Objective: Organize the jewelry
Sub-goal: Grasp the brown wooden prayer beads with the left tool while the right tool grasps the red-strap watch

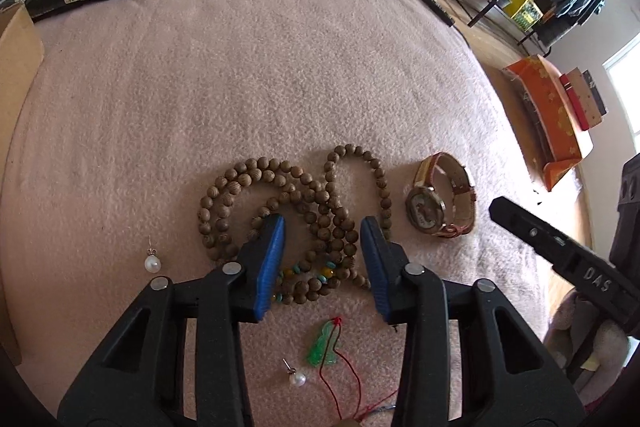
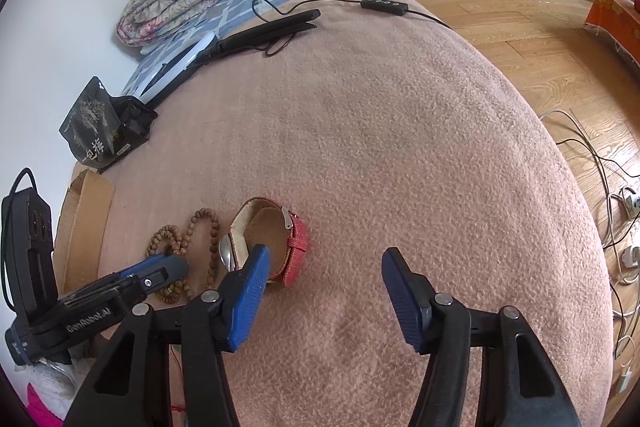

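Hovering open, left tongs [image 1: 322, 223] straddle wooden beads [image 1: 296, 211] beside watch [image 1: 440, 203].

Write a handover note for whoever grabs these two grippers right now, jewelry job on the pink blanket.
Left gripper: open, empty, jaws straddling the wooden bead strand.
Right gripper: open, empty, beside the red-strap watch.
On the blanket: beads in loose loops, watch to their right, jade pendant on red cord, two pearl earrings apart.
Done: nothing visibly sorted.
Left: gather every piece; no jewelry container visible.
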A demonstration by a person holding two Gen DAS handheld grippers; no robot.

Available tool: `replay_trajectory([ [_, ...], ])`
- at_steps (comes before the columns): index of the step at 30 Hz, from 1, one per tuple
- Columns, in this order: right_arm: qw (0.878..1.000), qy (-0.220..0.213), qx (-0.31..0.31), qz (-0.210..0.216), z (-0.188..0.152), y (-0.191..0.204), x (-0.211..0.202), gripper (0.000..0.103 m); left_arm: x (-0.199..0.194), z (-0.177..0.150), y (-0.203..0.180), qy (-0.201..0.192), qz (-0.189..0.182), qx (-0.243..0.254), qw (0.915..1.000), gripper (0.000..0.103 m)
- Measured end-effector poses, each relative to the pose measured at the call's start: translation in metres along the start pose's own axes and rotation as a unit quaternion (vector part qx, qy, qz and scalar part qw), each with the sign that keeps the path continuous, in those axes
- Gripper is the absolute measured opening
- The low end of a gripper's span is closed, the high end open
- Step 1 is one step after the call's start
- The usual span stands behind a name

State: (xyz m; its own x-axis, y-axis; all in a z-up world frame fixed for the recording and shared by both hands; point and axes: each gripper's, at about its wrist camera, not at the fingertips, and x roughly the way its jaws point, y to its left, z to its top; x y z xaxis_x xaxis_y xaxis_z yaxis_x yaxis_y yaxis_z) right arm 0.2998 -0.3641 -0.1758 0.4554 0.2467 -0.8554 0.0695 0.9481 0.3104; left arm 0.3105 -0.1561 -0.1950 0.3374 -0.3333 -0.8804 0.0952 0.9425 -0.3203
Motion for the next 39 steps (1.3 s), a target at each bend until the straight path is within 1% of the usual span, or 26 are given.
replay_trajectory([
  [4,1.000,0.003,0.000,0.009,0.004,0.002,0.005,0.057,0.004,-0.003,-0.005,0.000,0.021,0.017,0.9996,0.038],
  [6,1.000,0.006,-0.001,0.011,0.005,0.005,0.009,0.056,0.006,-0.005,-0.010,-0.004,0.036,0.039,0.9986,0.038],
  [9,1.000,0.011,-0.002,0.010,0.005,0.006,0.015,0.051,0.008,-0.008,-0.013,-0.019,0.053,0.056,0.9969,0.029],
  [10,1.000,0.014,-0.001,0.009,0.006,0.006,0.019,0.051,0.008,-0.008,-0.012,-0.022,0.056,0.056,0.9966,0.023],
  [11,1.000,0.015,0.000,0.008,0.006,0.007,0.021,0.049,0.008,-0.007,-0.010,-0.024,0.054,0.052,0.9969,0.017],
  [13,1.000,0.019,-0.002,0.007,0.007,0.009,0.026,0.048,0.009,-0.003,-0.004,-0.023,0.043,0.039,0.9980,0.012],
  [15,1.000,0.021,-0.008,0.003,0.008,0.011,0.030,0.045,0.008,-0.001,0.001,-0.022,0.031,0.027,0.9989,0.012],
  [16,1.000,0.023,-0.012,0.000,0.008,0.013,0.032,0.043,0.008,0.000,0.001,-0.022,0.029,0.026,0.9990,0.011],
  [18,0.999,0.024,-0.019,-0.009,0.008,0.015,0.035,0.030,0.007,-0.001,0.001,-0.024,0.030,0.029,0.9988,0.011],
  [19,0.999,0.023,-0.024,-0.014,0.008,0.016,0.036,0.027,0.006,0.000,0.001,-0.026,0.029,0.028,0.9988,0.011],
  [21,0.999,0.022,-0.027,-0.014,0.007,0.017,0.036,0.011,0.004,0.001,0.003,-0.026,0.021,0.020,0.9992,0.011],
  [22,0.999,0.021,-0.027,-0.012,0.007,0.017,0.036,0.008,0.003,0.002,0.005,-0.026,0.016,0.015,0.9994,0.011],
  [25,0.999,0.016,-0.037,-0.018,0.004,0.020,0.032,0.007,-0.005,0.005,0.009,-0.031,0.001,-0.001,0.9995,0.011],
  [28,0.999,0.009,-0.034,-0.017,0.003,0.020,0.026,0.007,-0.019,0.007,0.010,-0.044,-0.010,-0.005,0.9990,0.011],
  [39,0.999,-0.024,-0.038,-0.023,-0.007,0.025,-0.017,0.007,-0.082,0.008,0.013,-0.089,-0.041,-0.004,0.9952,0.011],
])
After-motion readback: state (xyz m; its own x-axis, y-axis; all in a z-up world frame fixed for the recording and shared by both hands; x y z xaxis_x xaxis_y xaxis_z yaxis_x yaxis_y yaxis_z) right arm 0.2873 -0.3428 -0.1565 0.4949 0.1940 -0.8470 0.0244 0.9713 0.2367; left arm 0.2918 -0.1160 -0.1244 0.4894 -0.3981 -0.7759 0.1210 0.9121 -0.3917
